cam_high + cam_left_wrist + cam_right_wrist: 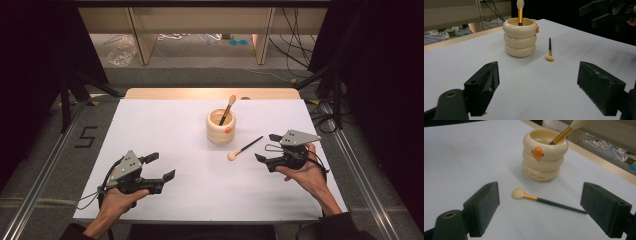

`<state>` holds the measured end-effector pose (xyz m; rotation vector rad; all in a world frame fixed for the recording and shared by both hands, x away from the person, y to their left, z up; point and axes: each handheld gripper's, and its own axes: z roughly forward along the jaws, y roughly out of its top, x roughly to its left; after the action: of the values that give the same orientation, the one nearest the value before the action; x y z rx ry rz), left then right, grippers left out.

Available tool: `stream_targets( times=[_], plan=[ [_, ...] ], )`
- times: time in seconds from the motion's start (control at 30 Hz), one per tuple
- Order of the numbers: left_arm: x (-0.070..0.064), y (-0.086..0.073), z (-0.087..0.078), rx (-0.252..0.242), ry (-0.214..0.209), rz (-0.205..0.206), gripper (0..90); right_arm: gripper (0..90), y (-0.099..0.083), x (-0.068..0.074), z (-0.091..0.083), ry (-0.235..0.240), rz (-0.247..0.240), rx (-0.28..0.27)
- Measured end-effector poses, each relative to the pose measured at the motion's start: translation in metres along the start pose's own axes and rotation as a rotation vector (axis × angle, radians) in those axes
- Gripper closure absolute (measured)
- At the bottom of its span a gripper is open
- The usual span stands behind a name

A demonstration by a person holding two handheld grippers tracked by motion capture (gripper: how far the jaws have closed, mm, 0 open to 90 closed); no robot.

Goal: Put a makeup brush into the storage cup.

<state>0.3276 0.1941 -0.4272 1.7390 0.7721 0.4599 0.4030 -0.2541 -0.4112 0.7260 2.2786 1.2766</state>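
Note:
A cream ringed holder (220,127) (520,37) (544,155) with an orange beak stands mid-table, a gold-handled brush (228,108) (520,12) (565,132) leaning inside it. A second brush (245,148) (550,50) (544,200) with a dark handle and pale bristles lies flat on the white table to the holder's right. My left gripper (162,166) (537,87) rests open near the front left, well short of both. My right gripper (266,147) (540,213) is open at the right, its jaws straddling the lying brush a little behind it.
The white table top (175,135) ends in a wooden strip (210,93) at the back. Beyond it stand shelving legs, cables and a plastic bag (121,51) on the floor. Metal rails (45,170) run along both sides.

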Motion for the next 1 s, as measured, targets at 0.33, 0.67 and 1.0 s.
stream_targets(
  times=[0.33, 0.67, 1.0],
  plan=[
    [0.001, 0.0, 0.0, -0.006, -0.008, 0.004, 18.0, 17.5, 0.007, -0.01, 0.025, 0.035, -0.044, 0.051],
    [0.001, 0.0, 0.0, 0.001, 0.003, -0.002, 18.0, 18.1, 0.013, -0.014, 0.045, 0.082, -0.067, 0.108],
    [0.001, 0.0, 0.0, 0.001, 0.003, -0.01, 18.0, 19.0, 0.012, -0.019, 0.061, 0.13, -0.08, 0.165]
  ],
)
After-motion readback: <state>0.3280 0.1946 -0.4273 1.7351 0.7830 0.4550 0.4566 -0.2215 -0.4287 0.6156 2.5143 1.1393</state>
